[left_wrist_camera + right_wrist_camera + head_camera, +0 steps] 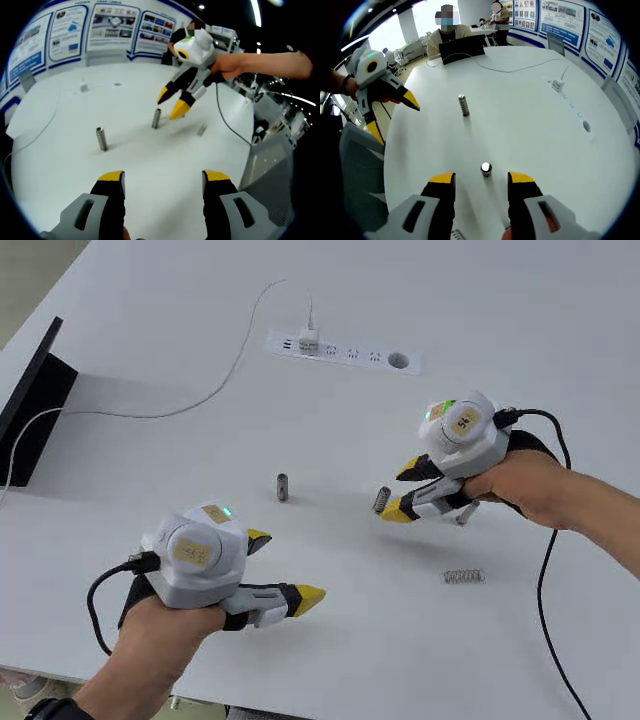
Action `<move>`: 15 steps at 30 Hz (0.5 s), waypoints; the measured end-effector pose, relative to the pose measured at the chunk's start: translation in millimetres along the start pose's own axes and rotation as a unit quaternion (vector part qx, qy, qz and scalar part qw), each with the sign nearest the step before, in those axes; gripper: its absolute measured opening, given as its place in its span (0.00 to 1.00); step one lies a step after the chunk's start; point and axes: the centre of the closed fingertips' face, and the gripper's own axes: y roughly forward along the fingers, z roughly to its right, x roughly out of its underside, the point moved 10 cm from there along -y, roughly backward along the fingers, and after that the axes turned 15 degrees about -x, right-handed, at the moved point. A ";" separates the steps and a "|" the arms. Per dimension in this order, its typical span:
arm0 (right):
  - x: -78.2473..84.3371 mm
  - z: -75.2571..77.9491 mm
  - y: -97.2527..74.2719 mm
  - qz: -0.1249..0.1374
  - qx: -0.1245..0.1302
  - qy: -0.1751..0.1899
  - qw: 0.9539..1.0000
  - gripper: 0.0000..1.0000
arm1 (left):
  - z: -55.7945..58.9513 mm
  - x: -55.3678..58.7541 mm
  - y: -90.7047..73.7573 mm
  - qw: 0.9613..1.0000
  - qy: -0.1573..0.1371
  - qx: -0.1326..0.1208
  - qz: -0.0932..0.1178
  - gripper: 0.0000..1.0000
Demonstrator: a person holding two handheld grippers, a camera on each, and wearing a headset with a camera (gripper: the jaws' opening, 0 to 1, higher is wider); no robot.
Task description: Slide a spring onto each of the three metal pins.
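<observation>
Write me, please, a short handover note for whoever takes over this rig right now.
Left gripper: open, empty, over the white table near its edge.
Right gripper: open, empty, fingers pointing at the middle upright metal pin.
Done: that pin and the left upright metal pin look spring-wrapped.
Left: the third metal pin, partly hidden behind the right gripper, seems bare; a loose coiled metal spring lies flat nearby.

On the table (150, 320), a left pin (282, 487) and a right pin (381, 500) stand apart at the middle. A loose spring (463, 576) lies nearer, to their right. The power strip (345, 351) lies behind them.
</observation>
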 end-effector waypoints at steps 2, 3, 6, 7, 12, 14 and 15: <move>1.9 -3.8 -3.1 0.012 0.002 0.007 1.000 0.46 | 0.8 -0.1 -1.0 1.000 -0.001 0.000 0.001 0.64; 3.0 -6.3 -4.8 0.018 0.004 0.006 1.000 0.47 | 1.3 -0.2 -1.6 1.000 -0.002 0.000 0.001 0.64; 7.2 -11.4 -6.7 0.035 0.007 0.017 0.999 0.50 | 2.9 -0.7 -2.8 1.000 -0.003 0.000 0.002 0.64; 8.9 -12.6 -6.9 0.038 0.007 0.022 0.999 0.52 | 3.3 -0.8 -3.1 1.000 -0.003 0.000 0.002 0.64; 19.1 -14.6 -9.8 0.058 0.022 0.040 0.997 0.57 | 5.5 -1.6 -4.8 1.000 -0.003 0.000 0.004 0.64; 23.2 -15.6 -11.9 0.071 0.028 0.052 0.996 0.57 | 6.4 -1.8 -5.2 1.000 -0.004 0.002 0.004 0.64; 25.5 -17.2 -13.0 0.083 0.034 0.061 0.994 0.58 | 6.9 -1.9 -5.2 1.000 -0.004 0.002 0.004 0.64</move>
